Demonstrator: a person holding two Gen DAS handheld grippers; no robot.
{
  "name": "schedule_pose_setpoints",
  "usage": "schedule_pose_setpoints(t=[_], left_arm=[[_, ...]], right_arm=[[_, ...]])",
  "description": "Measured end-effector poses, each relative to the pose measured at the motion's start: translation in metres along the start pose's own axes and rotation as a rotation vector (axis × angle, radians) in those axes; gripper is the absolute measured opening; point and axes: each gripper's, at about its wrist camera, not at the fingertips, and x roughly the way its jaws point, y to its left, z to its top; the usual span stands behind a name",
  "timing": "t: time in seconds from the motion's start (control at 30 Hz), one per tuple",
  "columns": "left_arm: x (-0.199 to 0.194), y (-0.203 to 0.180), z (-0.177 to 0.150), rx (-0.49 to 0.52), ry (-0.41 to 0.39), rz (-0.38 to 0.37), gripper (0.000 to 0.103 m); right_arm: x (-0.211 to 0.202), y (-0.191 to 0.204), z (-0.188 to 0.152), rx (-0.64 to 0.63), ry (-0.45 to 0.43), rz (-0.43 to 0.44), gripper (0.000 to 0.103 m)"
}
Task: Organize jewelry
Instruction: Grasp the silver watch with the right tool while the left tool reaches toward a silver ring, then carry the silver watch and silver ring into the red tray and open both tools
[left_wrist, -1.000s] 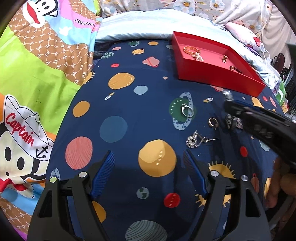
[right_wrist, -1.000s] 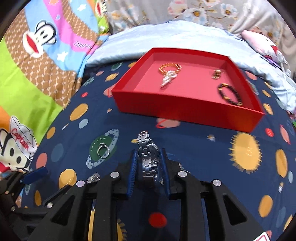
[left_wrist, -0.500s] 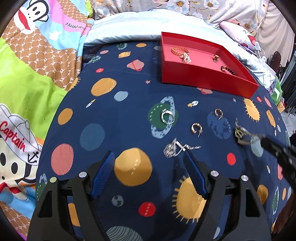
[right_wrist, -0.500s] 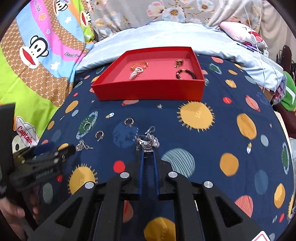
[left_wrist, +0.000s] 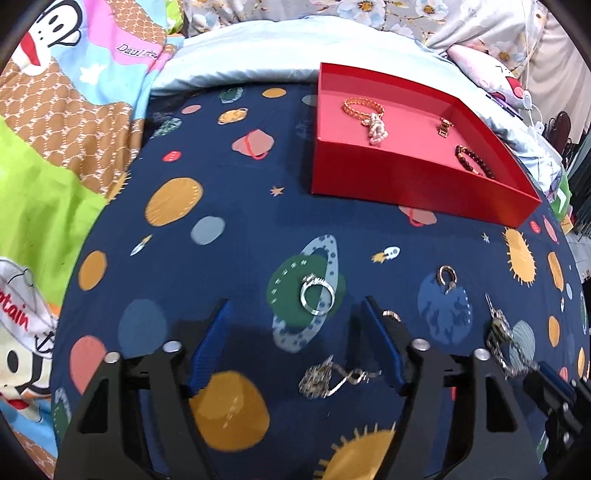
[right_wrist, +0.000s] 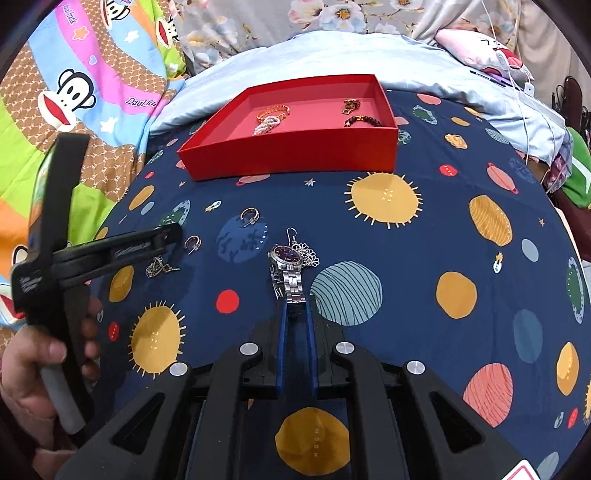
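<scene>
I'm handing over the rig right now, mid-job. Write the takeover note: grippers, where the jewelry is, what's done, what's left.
Right gripper: shut on the watch band; the watch lies on the blue cover, a flower earring touching it.
Left gripper: open, jaws just closing a little, nothing between the pads; silver ring just ahead, silver chain lower between the fingers.
Done: gold bracelet, pearl piece, gold clasp and bead bracelet are in the red tray.
Left: watch, flower earring, ring, chain, and two hoop earrings on the cover.
</scene>
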Motion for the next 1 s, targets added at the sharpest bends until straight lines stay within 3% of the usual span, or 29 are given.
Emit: schedule_pose_setpoints(t=[0.17, 0.23, 0.37, 0.67, 1.0], left_arm=[[0.005, -0.006, 0.004, 0.034, -0.026, 0.032, 0.051], [0.005, -0.009, 0.003, 0.051, -0.033, 0.035, 0.037], [0.003, -0.014, 0.001, 0.078, -0.037, 0.021, 0.021], [-0.010, -0.014, -0.006, 0.065, -0.027, -0.051, 0.019], [-0.050, -0.009, 0.005, 0.058, -0.088, -0.080, 0.019]], right_arm=[[0.002, 0.000, 0.002, 0.003, 0.003, 0.008, 0.009], [0.002, 0.000, 0.002, 0.006, 0.004, 0.013, 0.009], [0.001, 0.003, 0.004, 0.003, -0.001, 0.023, 0.009], [-0.019, 0.010, 0.019, -0.004, -0.055, 0.055, 0.009], [-0.053, 0.009, 0.046, -0.019, -0.149, 0.067, 0.009]])
